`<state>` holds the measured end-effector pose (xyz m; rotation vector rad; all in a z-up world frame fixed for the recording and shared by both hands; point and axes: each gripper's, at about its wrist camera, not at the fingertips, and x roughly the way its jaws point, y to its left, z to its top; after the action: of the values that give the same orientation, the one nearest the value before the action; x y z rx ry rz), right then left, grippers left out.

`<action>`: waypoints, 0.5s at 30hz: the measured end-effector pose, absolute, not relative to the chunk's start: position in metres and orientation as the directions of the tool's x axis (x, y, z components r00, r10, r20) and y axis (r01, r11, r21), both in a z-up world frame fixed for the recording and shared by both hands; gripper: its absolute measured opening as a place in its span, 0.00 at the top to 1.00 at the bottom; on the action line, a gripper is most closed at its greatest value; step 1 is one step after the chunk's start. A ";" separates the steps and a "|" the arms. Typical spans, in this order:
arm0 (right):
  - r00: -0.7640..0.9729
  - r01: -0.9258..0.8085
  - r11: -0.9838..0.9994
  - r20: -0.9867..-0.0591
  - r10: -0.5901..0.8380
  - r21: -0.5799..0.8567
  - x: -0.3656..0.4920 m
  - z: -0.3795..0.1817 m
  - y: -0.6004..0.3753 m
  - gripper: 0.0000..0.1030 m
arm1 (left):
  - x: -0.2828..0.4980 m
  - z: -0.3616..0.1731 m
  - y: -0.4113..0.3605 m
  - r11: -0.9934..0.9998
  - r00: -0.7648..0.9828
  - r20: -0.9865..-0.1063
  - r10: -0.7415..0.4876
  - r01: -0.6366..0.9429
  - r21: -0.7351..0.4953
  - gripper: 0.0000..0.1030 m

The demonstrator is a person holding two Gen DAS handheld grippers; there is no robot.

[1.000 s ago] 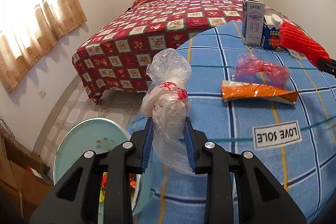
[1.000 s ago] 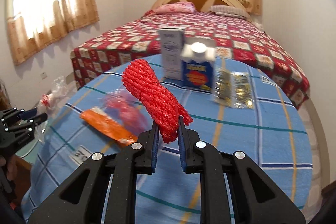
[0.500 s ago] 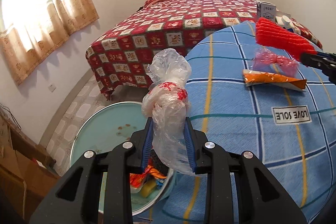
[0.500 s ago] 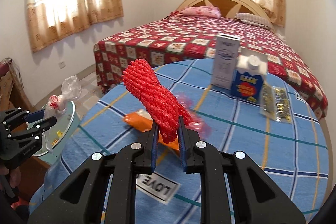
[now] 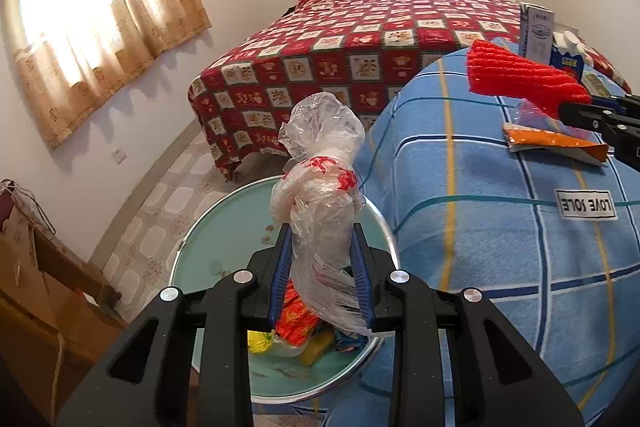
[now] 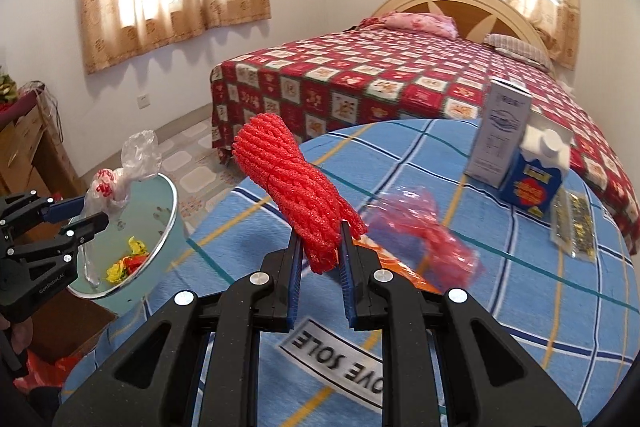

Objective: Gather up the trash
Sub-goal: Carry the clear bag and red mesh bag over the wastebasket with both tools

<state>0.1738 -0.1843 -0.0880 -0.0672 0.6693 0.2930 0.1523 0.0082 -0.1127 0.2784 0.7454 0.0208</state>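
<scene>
My left gripper (image 5: 320,239) is shut on a crumpled clear plastic bag (image 5: 320,187) with red print and holds it over the open pale-green trash bin (image 5: 212,227), which has colourful wrappers inside. My right gripper (image 6: 320,235) is shut on a red foam net (image 6: 292,183) above the blue checked table (image 6: 500,287). The bag (image 6: 120,171), left gripper (image 6: 76,217) and bin (image 6: 168,211) also show at the left of the right wrist view. An orange wrapper (image 5: 556,143) and a pink plastic wrapper (image 6: 424,231) lie on the table.
A white carton (image 6: 500,135), a blue carton (image 6: 536,175) and a gold-patterned packet (image 6: 572,223) stand at the table's far side. A bed with a red patterned cover (image 5: 360,43) lies beyond. Wooden furniture (image 5: 36,291) stands left of the bin.
My left gripper has carried the plastic bag left off the table to above the bin. My right gripper has swung left with the red foam net, towards the bin side.
</scene>
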 end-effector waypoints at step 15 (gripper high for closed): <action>0.707 -0.372 0.928 -0.644 0.291 0.012 0.188 -0.098 -0.139 0.83 | 0.147 -0.114 0.042 0.963 0.725 -0.665 0.176 0.014 0.271 0.72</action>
<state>0.1883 -0.1388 -0.0981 -0.1223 0.6937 0.3693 0.1474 0.0416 -0.1142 0.2662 0.7561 0.0905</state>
